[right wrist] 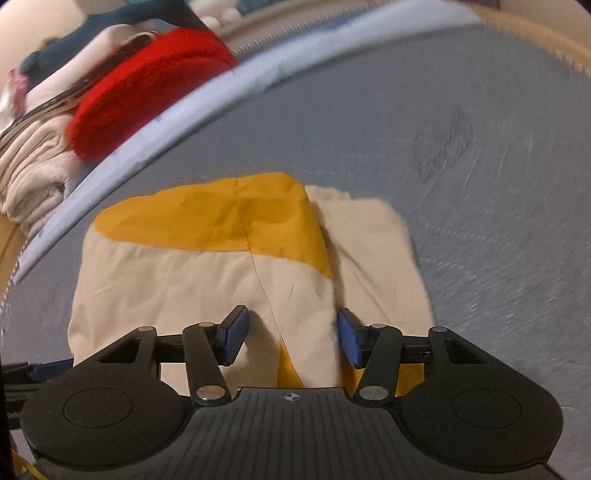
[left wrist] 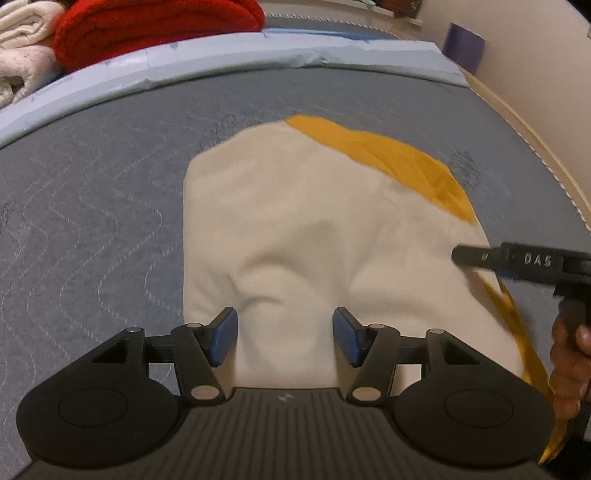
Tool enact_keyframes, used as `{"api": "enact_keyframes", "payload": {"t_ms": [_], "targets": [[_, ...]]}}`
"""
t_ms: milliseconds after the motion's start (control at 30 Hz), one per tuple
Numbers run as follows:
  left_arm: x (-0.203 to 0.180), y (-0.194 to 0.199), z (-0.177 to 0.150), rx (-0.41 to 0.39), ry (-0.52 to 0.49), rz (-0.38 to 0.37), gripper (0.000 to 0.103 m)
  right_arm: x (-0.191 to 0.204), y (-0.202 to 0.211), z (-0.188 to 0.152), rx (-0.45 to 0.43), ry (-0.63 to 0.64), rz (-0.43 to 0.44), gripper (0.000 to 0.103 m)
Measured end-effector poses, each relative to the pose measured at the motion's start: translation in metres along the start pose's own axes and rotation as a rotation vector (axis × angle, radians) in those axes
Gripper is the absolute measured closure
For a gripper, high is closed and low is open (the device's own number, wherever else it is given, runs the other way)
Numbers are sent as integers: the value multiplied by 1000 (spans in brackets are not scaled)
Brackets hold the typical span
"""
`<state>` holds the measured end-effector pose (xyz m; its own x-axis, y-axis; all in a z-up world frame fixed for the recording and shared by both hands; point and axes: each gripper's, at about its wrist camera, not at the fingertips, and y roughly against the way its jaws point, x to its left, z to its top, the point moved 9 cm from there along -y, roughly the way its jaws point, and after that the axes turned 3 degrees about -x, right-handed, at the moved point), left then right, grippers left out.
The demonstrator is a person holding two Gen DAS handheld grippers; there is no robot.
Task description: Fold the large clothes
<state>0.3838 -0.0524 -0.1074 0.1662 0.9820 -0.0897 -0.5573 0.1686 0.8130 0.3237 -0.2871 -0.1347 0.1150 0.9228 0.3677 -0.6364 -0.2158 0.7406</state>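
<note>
The cream-and-mustard garment (left wrist: 314, 229) is lying folded on the mattress (left wrist: 92, 221), long axis running away from both hand-held grippers — left (left wrist: 285, 336) and right (right wrist: 291, 338) gaping empty — its near edge hidden.

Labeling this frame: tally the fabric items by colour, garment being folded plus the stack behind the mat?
Cream and mustard: 1, the folded garment on the grey mat
Red: 1, folded item in the stack
Cream or beige: 1 at least, folded item beside the red one; the layers are hard to separate
Teal: 1, blurred item
Total: 4 at least
</note>
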Motion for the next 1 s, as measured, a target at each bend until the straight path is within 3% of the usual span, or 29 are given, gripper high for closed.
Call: {"api": "enact_keyframes", "payload": {"t_ms": [33, 100, 133, 167, 300, 400, 567, 633, 700, 767, 867, 1000], "targets": [[0, -5, 4, -8, 8, 10, 40, 0, -4, 2, -1, -11, 4, 52], [2, -16, 13, -31, 21, 36, 38, 3, -6, 8, -21, -9, 19, 71], [2, -19, 18, -43, 22, 50, 38, 5, -5, 12, -39, -6, 25, 97], [2, -24, 23, -52, 27, 58, 37, 7, -3, 17, -59, -7, 39, 101], [4, -38, 40, -98, 100, 35, 34, 5, 13, 31, -163, 26, -19, 102], [-1, -43, 52, -161, 75, 45, 34, -12, -1, 23, -92, -28, -78, 102], [-3, -66, 50, -159, 29, 50, 31, -18, -19, 9, -11, 29, -160, 102], [-8, -68, 47, -149, -21, 38, 22, -23, -25, 2, 19, 16, -168, 101], [-15, -61, 45, -147, -114, 49, 21, -24, -25, 3, 21, -3, -169, 101], [-18, -45, 45, -156, -140, 53, 21, -24, -21, 10, 0, -20, -165, 90], [-16, -20, 42, -137, -107, -23, 21, -20, -5, 19, -69, 28, -196, 75], [-29, 15, 16, -62, -239, -189, 22, -11, 26, 25, -128, 69, -110, 75]]}}
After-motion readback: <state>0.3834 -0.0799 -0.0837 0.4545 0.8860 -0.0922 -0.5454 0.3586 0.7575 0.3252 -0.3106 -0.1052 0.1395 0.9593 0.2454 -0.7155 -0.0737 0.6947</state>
